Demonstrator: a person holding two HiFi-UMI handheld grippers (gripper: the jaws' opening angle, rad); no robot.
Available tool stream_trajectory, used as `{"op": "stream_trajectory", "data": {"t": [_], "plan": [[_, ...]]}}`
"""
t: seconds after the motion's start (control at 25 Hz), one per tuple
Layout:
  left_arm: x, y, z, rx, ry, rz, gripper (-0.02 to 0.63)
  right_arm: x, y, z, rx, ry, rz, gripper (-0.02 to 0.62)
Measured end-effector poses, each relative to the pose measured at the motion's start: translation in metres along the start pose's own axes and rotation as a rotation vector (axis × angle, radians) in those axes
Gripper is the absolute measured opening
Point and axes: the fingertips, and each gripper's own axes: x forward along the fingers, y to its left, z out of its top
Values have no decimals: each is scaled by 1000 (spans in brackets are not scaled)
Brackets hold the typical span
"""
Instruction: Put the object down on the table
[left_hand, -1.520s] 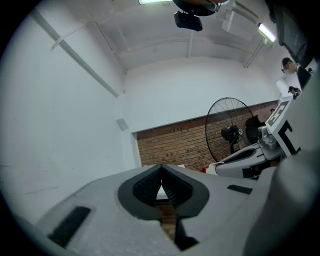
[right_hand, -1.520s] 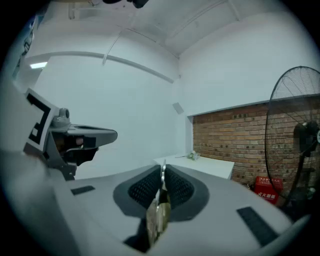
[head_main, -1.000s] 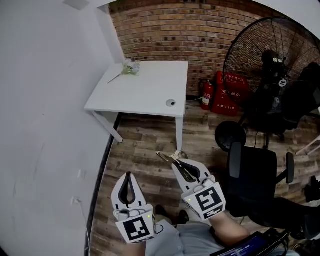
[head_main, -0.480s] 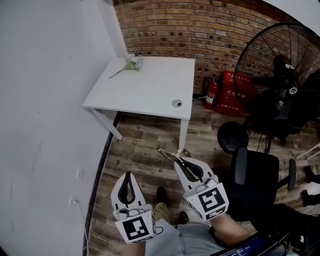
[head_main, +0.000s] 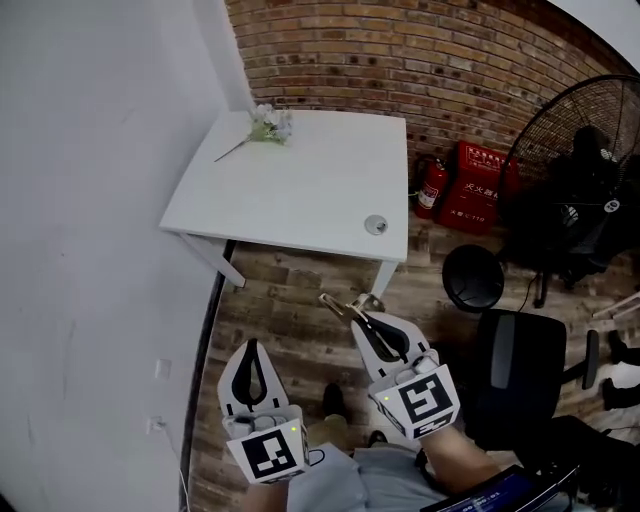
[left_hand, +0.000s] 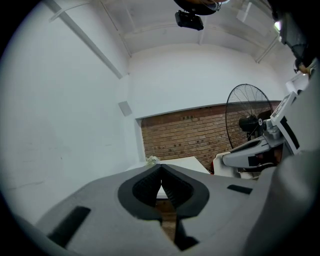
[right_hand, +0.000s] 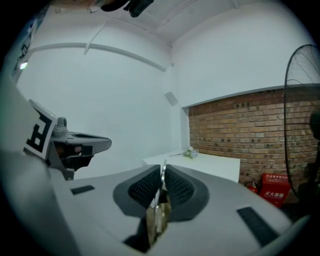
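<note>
The right tool grips a thin metal object over the wood floor — the white bench stands well apart at 12 o'clock. The left tool is closed — empty.

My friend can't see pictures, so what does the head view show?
The right hand-held gripper is shut on a thin metal object, and the left hand-held gripper is shut and empty, both low over a wooden plank floor. Ahead stands a square white table with a small flower sprig, against a brick wall.
</note>
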Motion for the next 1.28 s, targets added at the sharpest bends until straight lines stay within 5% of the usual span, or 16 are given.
{"op": "stream_trajectory", "data": {"t": [0.68,1.28], "plan": [[107,71,35,25,-120,-44,8,115,-8,63,-25,-88,-45,37],[150,70,9,-2,-34,-85,8,153,-22,50,18,-52,-51,37]]}}
